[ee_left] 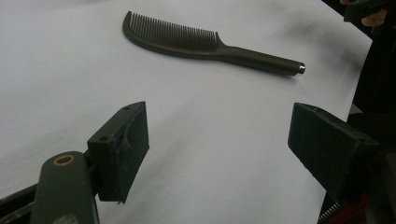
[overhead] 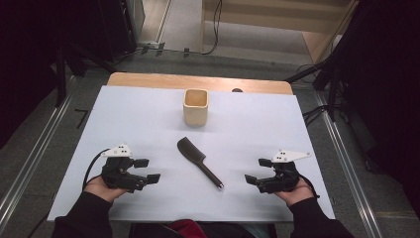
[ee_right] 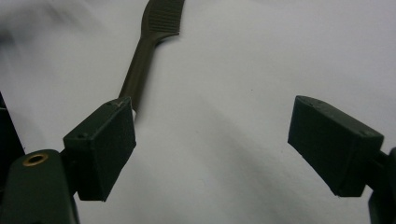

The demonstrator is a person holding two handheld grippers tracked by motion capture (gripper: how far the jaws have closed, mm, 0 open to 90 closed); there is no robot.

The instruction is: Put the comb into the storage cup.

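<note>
A dark comb [overhead: 198, 161] lies flat in the middle of the white sheet, toothed head toward the far left, handle tip toward the near right. Behind it stands a cream square cup [overhead: 195, 106], upright and empty as far as I see. My left gripper [overhead: 147, 169] rests near the left front, open, jaws wide apart with nothing between them. My right gripper [overhead: 258, 170] sits at the right front, also open and empty. In the left gripper view the comb [ee_left: 205, 44] lies ahead of my jaws [ee_left: 217, 154]. The right gripper view has the comb handle [ee_right: 140, 65] running behind my left jaw, gripper [ee_right: 212, 149] empty.
A white sheet [overhead: 124, 114] covers the table, with a strip of wooden tabletop [overhead: 148, 79] bare at the far edge. Metal rails [overhead: 34, 148] run along both sides on the floor. Dark stands and cables lie beyond the table.
</note>
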